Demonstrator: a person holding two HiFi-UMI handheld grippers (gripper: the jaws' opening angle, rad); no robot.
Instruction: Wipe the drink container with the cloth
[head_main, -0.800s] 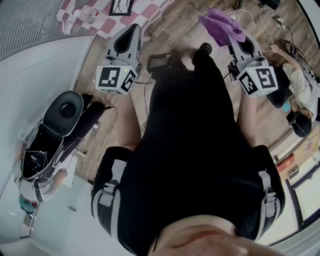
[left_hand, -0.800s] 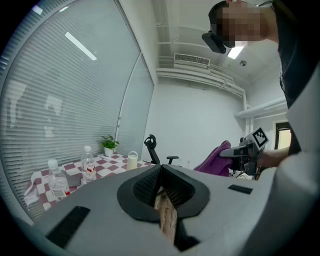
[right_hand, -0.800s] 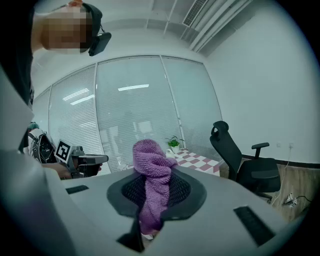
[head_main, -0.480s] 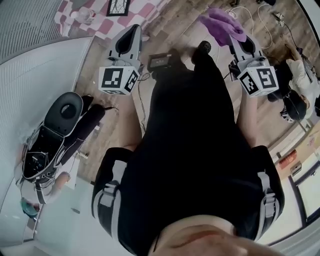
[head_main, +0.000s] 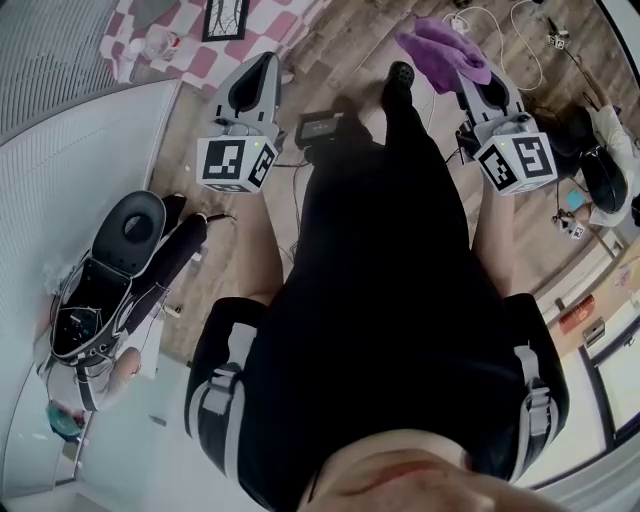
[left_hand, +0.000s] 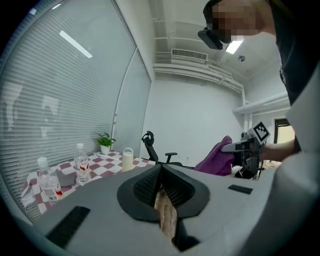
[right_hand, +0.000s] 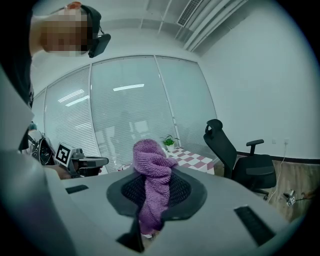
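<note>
My right gripper (head_main: 470, 70) is shut on a purple cloth (head_main: 445, 45), which bulges out past its jaws (right_hand: 152, 187). My left gripper (head_main: 262, 62) is shut with nothing between its jaws, which meet in the left gripper view (left_hand: 161, 172). Both are held out level in front of my body, apart from each other. Ahead to the left stands a table with a red-and-white checked cover (left_hand: 100, 165) (head_main: 175, 45). On it are two clear plastic bottles (left_hand: 81, 162) (left_hand: 47, 181) and a pale cream container (left_hand: 128, 160). Neither gripper is near them.
A small potted plant (left_hand: 105, 142) stands on the table's far end. A black office chair (right_hand: 235, 152) is beyond it, and another (head_main: 120, 260) sits by the white wall at my left. A black box (head_main: 320, 127) and cables (head_main: 500, 20) lie on the wooden floor.
The floor and checked table have slid in the head view, and my black shoe has stepped forward. Both grippers keep their place before my body, the cloth still in the right one.
</note>
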